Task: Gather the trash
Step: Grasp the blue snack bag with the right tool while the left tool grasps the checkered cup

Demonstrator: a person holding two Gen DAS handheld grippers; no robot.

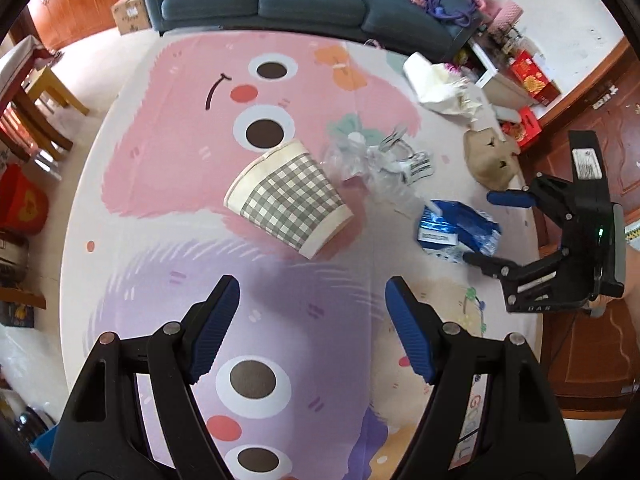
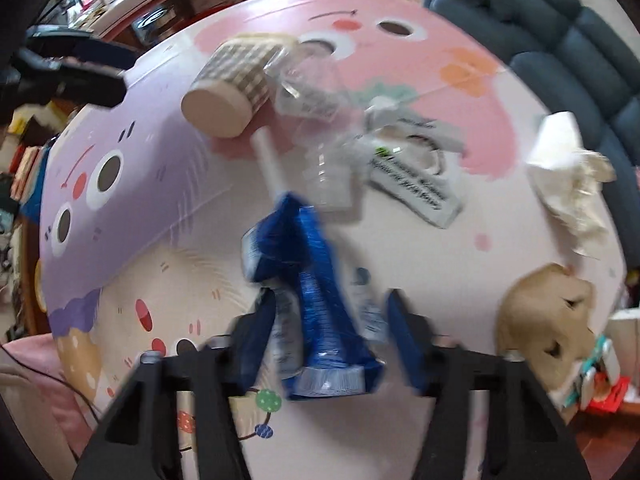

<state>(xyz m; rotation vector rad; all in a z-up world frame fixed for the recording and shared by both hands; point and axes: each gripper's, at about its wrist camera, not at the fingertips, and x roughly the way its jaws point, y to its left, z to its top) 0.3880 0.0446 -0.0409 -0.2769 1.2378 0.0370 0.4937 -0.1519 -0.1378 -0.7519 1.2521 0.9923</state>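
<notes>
- Our left tool point(image 1: 312, 330) hangs wide open over the play mat point(image 1: 168, 184), nothing in it; checked paper cup point(image 1: 290, 196) lies just ahead.
- Right tool point(image 2: 332, 340) straddles the blue wrapper point(image 2: 316, 292), half-closed; can't tell whether it's gripping.

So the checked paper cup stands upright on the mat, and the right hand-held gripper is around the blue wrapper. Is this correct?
Not quite: the cup lies on its side on the mat, as the left wrist view shows. The rest holds: the right hand-held gripper is around the blue wrapper.
</notes>
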